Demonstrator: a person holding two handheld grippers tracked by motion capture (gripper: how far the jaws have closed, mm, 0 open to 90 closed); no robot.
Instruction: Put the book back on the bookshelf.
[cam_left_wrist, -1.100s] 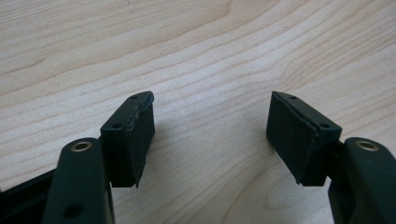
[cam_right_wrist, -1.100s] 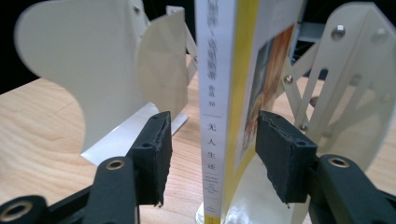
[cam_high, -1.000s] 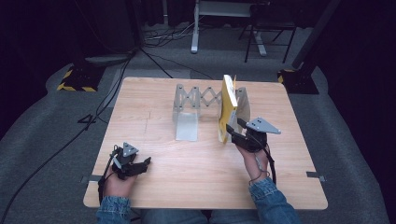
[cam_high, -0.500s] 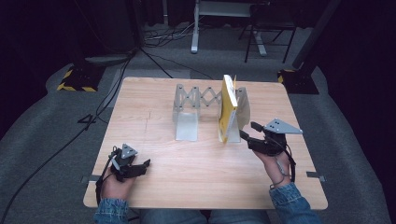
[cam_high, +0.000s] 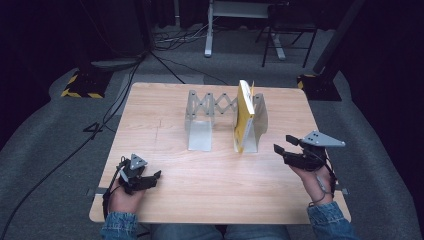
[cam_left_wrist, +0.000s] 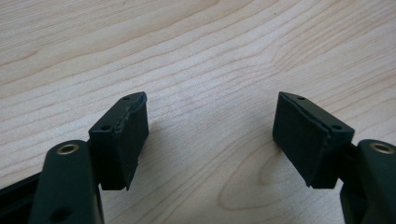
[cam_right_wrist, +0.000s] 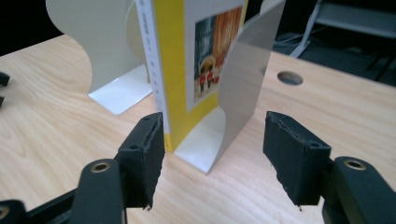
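The book (cam_high: 243, 114) stands upright against the right end plate (cam_high: 259, 121) of the expanding rack (cam_high: 207, 111), past the table (cam_high: 200, 200) centre toward 1 o'clock. The right gripper (cam_high: 278, 149), jaws spread and empty, sits at the book's 4 o'clock, apart from it; the left gripper (cam_high: 156, 174), jaws also spread, rests near the table's 7 o'clock. The book looks thin, light and glossy, likely slippery. Pinching across the spine (cam_right_wrist: 156, 88) low down seems safest.

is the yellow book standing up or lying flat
Upright. The yellow book stands on its bottom edge in the expandable bookend rack, resting against the right-hand plate.
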